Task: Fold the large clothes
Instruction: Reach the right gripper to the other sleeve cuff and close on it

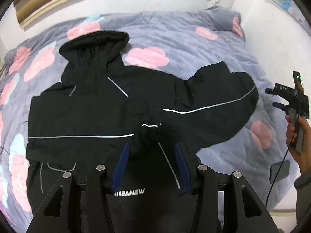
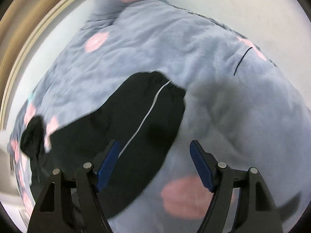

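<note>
A black jacket [image 1: 93, 104] with thin reflective stripes lies spread on the bed, collar at the far side. One sleeve is folded across its front, and the cuff [image 1: 149, 134] sits between my left gripper's fingers. My left gripper [image 1: 151, 147] is open around that cuff, just above the jacket. The other sleeve [image 1: 223, 104] lies out to the right. In the right wrist view that sleeve [image 2: 140, 120] lies below my right gripper [image 2: 155, 145], which is open, empty and held above it. The right gripper also shows in the left wrist view [image 1: 285, 99], in a hand at the right edge.
The bed is covered by a grey-blue quilt [image 1: 184, 44] with pink flower patches. A wooden headboard [image 1: 58, 2] and white wall stand behind. A pillow [image 1: 223, 19] lies at the far right corner. A black cable [image 1: 279, 167] hangs from the right gripper.
</note>
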